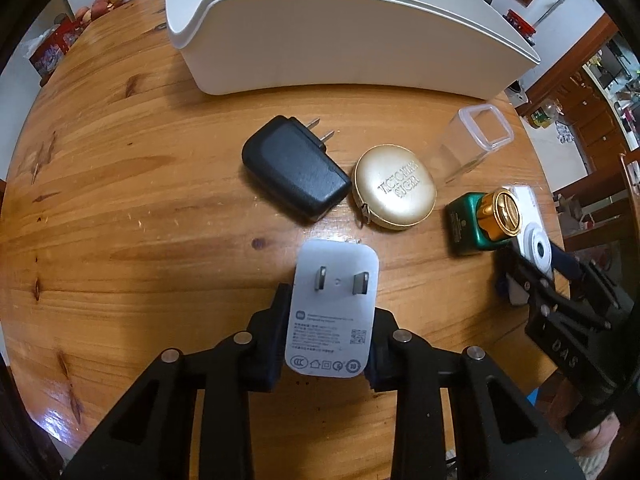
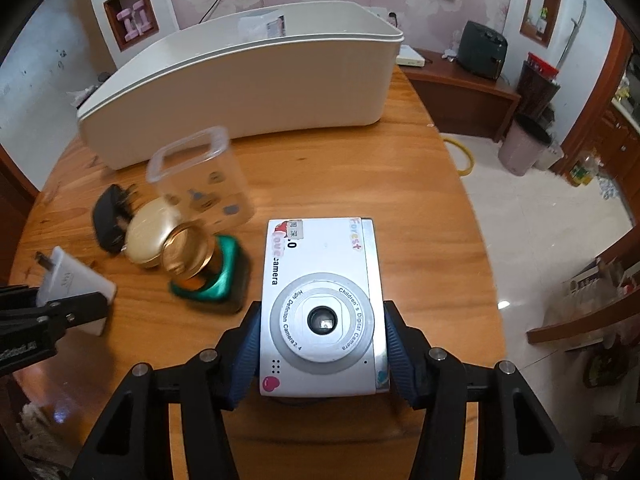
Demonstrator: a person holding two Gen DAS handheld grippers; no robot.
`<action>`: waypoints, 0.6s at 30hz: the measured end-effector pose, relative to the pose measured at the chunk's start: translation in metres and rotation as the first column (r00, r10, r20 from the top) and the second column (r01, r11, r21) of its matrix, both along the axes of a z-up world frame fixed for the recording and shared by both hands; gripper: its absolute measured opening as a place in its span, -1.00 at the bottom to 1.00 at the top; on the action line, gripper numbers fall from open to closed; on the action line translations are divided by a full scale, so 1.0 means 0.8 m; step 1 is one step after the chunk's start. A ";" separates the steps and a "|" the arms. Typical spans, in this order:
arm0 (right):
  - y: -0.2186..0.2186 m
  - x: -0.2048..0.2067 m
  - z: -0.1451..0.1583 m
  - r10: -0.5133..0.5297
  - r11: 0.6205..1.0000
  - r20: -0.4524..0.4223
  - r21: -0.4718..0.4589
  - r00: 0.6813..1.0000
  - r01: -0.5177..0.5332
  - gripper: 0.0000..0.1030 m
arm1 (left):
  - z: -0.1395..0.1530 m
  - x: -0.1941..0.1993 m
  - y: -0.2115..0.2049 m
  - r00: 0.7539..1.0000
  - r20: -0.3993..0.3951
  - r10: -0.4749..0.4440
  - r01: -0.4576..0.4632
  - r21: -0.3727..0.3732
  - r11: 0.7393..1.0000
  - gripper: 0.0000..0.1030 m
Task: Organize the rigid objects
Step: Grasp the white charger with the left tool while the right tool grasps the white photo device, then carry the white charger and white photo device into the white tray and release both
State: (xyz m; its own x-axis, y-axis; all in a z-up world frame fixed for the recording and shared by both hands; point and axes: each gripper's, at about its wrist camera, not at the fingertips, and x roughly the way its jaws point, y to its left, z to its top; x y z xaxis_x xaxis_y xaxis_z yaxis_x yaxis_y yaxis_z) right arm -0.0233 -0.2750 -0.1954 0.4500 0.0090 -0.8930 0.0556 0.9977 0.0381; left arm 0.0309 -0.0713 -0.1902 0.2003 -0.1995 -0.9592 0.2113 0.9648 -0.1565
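A: Surface checked?
B: Checked. Round wooden table point(image 1: 120, 200), knotty and varnished, glare patch near the left edge. White plastic bin point(image 1: 320, 48) found along the far edge, open at the top.

A: Room?
B: Pale tiled floor point(image 2: 540, 220) noted past the right edge in the right wrist view. Pink waste bin point(image 2: 524, 146), dark wooden cabinets and wall niches logged beyond.

A: Left claw?
B: Left gripper point(image 1: 328, 340) clamped narrow on a white charger point(image 1: 332, 312), prongs facing the lens, pads pressed on both long sides.

A: Right claw?
B: Right gripper point(image 2: 320, 348) closed about a white children's camera point(image 2: 320, 304), blue pads touching both of its sides, lens ring facing up.

A: Loose items?
B: Recorded mid-table: black adapter point(image 1: 296, 168), touching a gold oval case point(image 1: 394, 186); clear square container point(image 1: 476, 140) toward the right edge; green bottle with gold cap point(image 1: 480, 220) just beside the camera.

A: Differences between views?
B: Embossed lettering on the gold case legible only from the left wrist. Stickers on the clear container, camera front text and the floor seen only from the right wrist. Bottle and container blurred there.
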 end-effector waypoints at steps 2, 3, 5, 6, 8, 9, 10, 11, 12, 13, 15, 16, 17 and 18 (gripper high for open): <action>0.004 -0.007 0.001 -0.001 1.000 -0.006 0.015 1.000 0.001 0.11 | 0.003 -0.001 0.001 1.000 0.008 -0.001 0.001 -0.003 1.000 -0.37; 0.005 -0.008 0.003 -0.001 1.000 -0.005 0.018 1.000 0.001 0.11 | 0.006 -0.002 0.001 1.000 0.015 -0.003 0.003 -0.002 1.000 -0.37; 0.009 -0.016 0.010 0.002 1.000 0.005 0.023 1.000 -0.002 0.11 | 0.010 -0.003 0.000 0.999 0.033 -0.009 0.009 0.001 1.000 -0.37; 0.010 -0.019 0.012 0.003 1.000 0.009 0.023 1.000 -0.003 0.11 | 0.013 -0.006 0.000 0.999 0.041 -0.011 0.011 0.002 1.000 -0.37; 0.011 -0.025 0.021 -0.001 1.000 0.026 0.023 1.000 0.001 0.11 | 0.019 -0.009 0.001 0.998 0.063 -0.017 0.017 0.005 1.000 -0.37; 0.010 -0.027 0.026 -0.004 1.000 0.034 0.028 0.999 0.003 0.11 | 0.020 -0.009 0.001 0.997 0.073 -0.019 0.019 0.006 1.000 -0.37; 0.011 -0.029 0.031 -0.005 0.999 0.045 0.032 0.999 0.003 0.11 | 0.023 -0.011 0.002 0.996 0.084 -0.020 0.020 0.007 1.000 -0.37; 0.012 -0.032 0.037 -0.006 0.999 0.057 0.034 0.998 0.004 0.11 | 0.026 -0.012 0.002 0.995 0.095 -0.023 0.022 0.008 1.000 -0.37; 0.012 -0.033 0.042 -0.006 0.999 0.066 0.034 0.998 0.004 0.11 | 0.029 -0.013 0.004 0.994 0.103 -0.025 0.024 0.009 1.000 -0.37; 0.014 -0.035 0.049 -0.006 0.999 0.081 0.035 0.997 0.003 0.11 | 0.033 -0.015 0.006 0.993 0.116 -0.027 0.026 0.011 1.000 -0.37; 0.017 -0.038 0.061 -0.001 0.999 0.103 0.035 0.995 -0.003 0.11 | 0.040 -0.016 0.003 0.990 0.135 -0.032 0.030 0.014 0.999 -0.37; 0.018 -0.038 0.065 0.001 0.999 0.110 0.034 0.994 -0.005 0.11 | 0.045 -0.016 0.002 0.989 0.146 -0.034 0.032 0.016 0.999 -0.37; 0.021 -0.039 0.073 0.006 0.999 0.123 0.032 0.992 -0.010 0.11 | 0.050 -0.016 0.002 0.987 0.157 -0.038 0.036 0.015 0.999 -0.37; 0.023 -0.040 0.079 0.008 0.999 0.134 0.033 0.991 -0.013 0.11 | 0.057 -0.015 0.002 0.985 0.167 -0.041 0.040 0.011 0.999 -0.37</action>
